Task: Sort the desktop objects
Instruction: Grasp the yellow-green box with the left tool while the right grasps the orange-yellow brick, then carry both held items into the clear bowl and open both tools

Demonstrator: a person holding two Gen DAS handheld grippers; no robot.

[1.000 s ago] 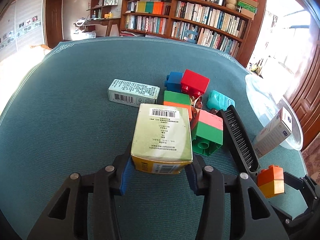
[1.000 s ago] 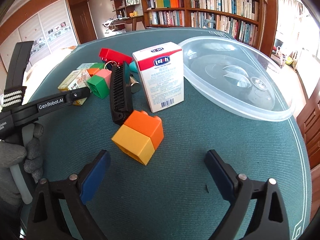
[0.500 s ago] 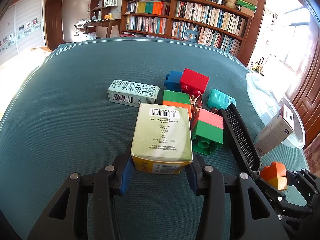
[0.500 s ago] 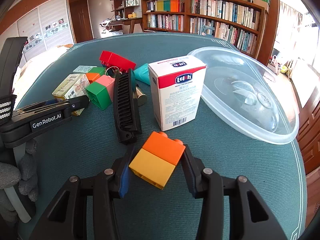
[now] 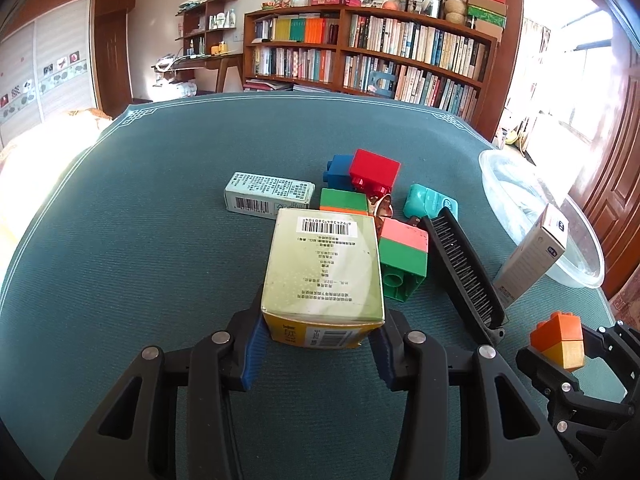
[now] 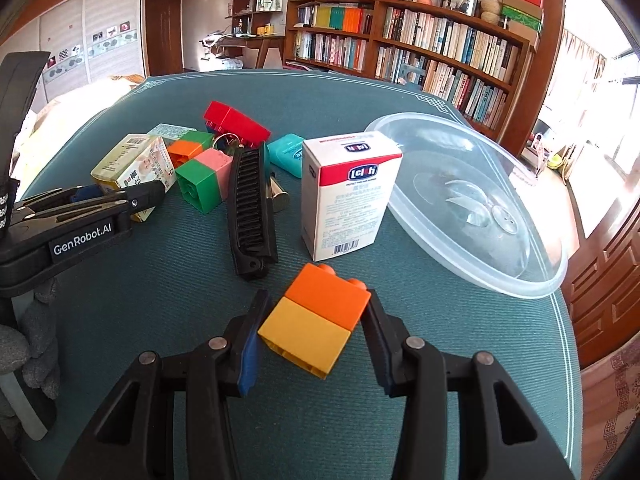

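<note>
My left gripper (image 5: 320, 340) is shut on a green-and-yellow carton (image 5: 322, 264), which rests low over the teal tablecloth (image 5: 160, 240). My right gripper (image 6: 314, 320) is shut on an orange-and-yellow toy block (image 6: 320, 312), its pads pressing both sides. In the left wrist view, that block (image 5: 558, 340) shows at the lower right, just off the cloth. Beyond the carton lie a pink-and-green block (image 5: 402, 256), a green-and-orange block (image 5: 344, 200), a red block (image 5: 374, 170) and a blue block (image 5: 338, 168).
A white-and-red box (image 6: 348, 196) stands upright beside a black comb (image 6: 250, 196). A clear plastic lid (image 6: 552, 280) fills the table's right side. A teal case (image 6: 286, 154) and a pale barcode box (image 5: 268, 194) lie farther back. A gloved hand (image 6: 24, 344) holds the left tool.
My right gripper went from wide open to shut on the orange-and-yellow block and raised it slightly. The left gripper and its carton stayed where they were.
</note>
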